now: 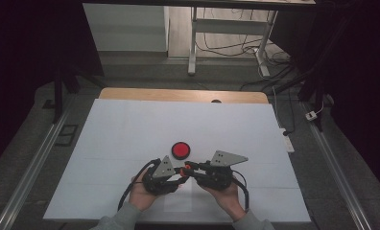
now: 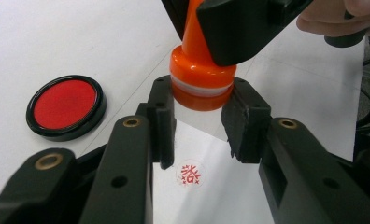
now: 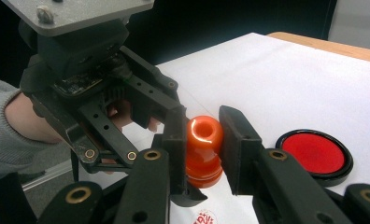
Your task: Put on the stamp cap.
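Observation:
An orange stamp (image 1: 187, 166) (image 2: 199, 79) (image 3: 204, 140) hangs just above the white paper, caught between both grippers. My right gripper (image 3: 204, 133) (image 1: 191, 167) is shut on its rounded handle, and in the left gripper view it comes in from the top. My left gripper (image 2: 198, 95) (image 1: 180, 173) has its pads pressed on either side of the stamp's wide base. A round red imprint (image 2: 191, 174) shows on the paper directly under the stamp. A round black-rimmed red ink pad (image 1: 181, 150) (image 2: 65, 106) (image 3: 314, 154) lies just beyond the grippers.
A large white sheet (image 1: 178, 124) covers the wooden table (image 1: 130, 93). A smaller slip of paper (image 1: 178, 201) lies under the grippers near the front edge. A desk frame and cables stand on the floor beyond the table.

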